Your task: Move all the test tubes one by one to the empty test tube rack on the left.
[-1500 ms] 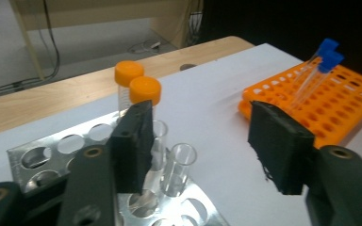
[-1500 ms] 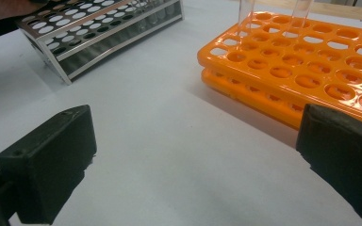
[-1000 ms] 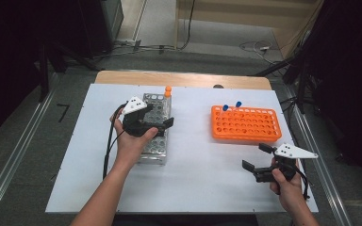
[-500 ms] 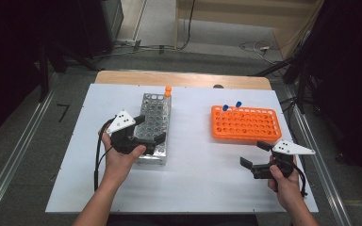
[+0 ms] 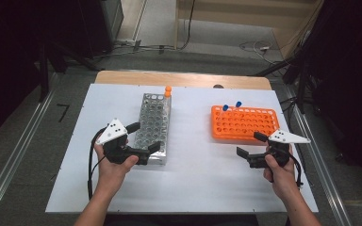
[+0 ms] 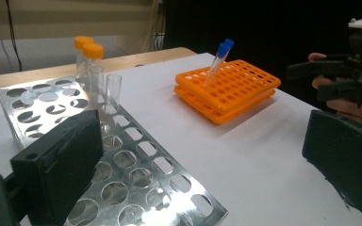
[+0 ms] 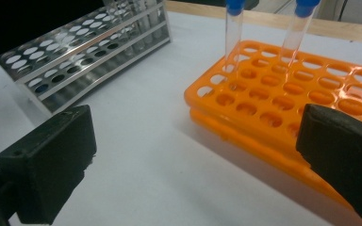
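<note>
A metal tube rack (image 5: pixel 153 125) stands left of centre, with two orange-capped tubes (image 5: pixel 168 90) at its far end. My left gripper (image 5: pixel 144 137) hovers open over the rack's near end, nothing between its jaws. In the left gripper view the rack (image 6: pixel 122 155) lies under the open gripper (image 6: pixel 202 155). To the right, an orange rack (image 5: pixel 245 123) holds two blue-capped tubes (image 5: pixel 231 106) at its far left corner. My right gripper (image 5: pixel 250 144) is open and empty just in front of it. The right gripper view shows this rack (image 7: pixel 283 99) and the tubes (image 7: pixel 233 33) close ahead.
Both racks rest on a white table top (image 5: pixel 198 179), with bare surface between them and along the near edge. A wooden strip (image 5: pixel 184 79) runs along the far edge. Dark equipment and cables surround the table.
My left gripper has pulled back from the far end of the metal rack, beside the orange-capped tubes, to its near end. The right gripper has hardly moved.
</note>
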A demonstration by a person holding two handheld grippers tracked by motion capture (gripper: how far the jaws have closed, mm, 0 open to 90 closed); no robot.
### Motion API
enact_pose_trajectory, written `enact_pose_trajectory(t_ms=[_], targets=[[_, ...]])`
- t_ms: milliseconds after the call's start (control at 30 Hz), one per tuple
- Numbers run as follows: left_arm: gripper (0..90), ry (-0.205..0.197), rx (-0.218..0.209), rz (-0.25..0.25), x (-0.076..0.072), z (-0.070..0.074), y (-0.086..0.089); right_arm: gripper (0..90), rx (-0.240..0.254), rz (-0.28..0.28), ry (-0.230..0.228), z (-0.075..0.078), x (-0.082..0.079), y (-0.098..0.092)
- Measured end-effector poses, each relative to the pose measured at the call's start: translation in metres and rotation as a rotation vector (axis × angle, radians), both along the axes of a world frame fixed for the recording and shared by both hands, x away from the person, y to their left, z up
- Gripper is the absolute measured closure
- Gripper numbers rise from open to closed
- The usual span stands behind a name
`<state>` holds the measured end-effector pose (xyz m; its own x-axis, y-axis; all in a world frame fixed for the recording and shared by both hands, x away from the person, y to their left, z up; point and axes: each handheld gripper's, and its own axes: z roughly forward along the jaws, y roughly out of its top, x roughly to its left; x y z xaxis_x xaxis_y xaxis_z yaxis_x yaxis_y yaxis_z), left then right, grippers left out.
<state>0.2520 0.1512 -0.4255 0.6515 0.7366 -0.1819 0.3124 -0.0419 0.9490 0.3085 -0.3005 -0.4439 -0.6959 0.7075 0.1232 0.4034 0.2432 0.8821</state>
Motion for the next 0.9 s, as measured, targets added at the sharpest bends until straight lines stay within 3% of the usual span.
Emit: enact_pose_trajectory(t_ms=[267, 467, 633, 900], targets=[[0.0, -0.001, 0.001, 0.009, -0.004, -0.002, 0.006, 5.0, 0.020, -0.064, -0.028, 0.012, 0.025, 0.010], [0.0, 0.013, -0.001, 0.012, -0.002, -0.005, 0.006, 21.8, 0.013, -0.152, -0.025, 0.013, 0.050, 0.018], [0.0, 0.010, -0.003, 0.008, -0.002, -0.005, 0.005, 30.9, 0.003, -0.206, -0.007, 0.008, 0.072, 0.022], [0.0, 0.006, -0.008, 0.015, -0.003, -0.006, 0.007, 44.3, 0.025, -0.255, 0.065, -0.010, 0.099, 0.030]])
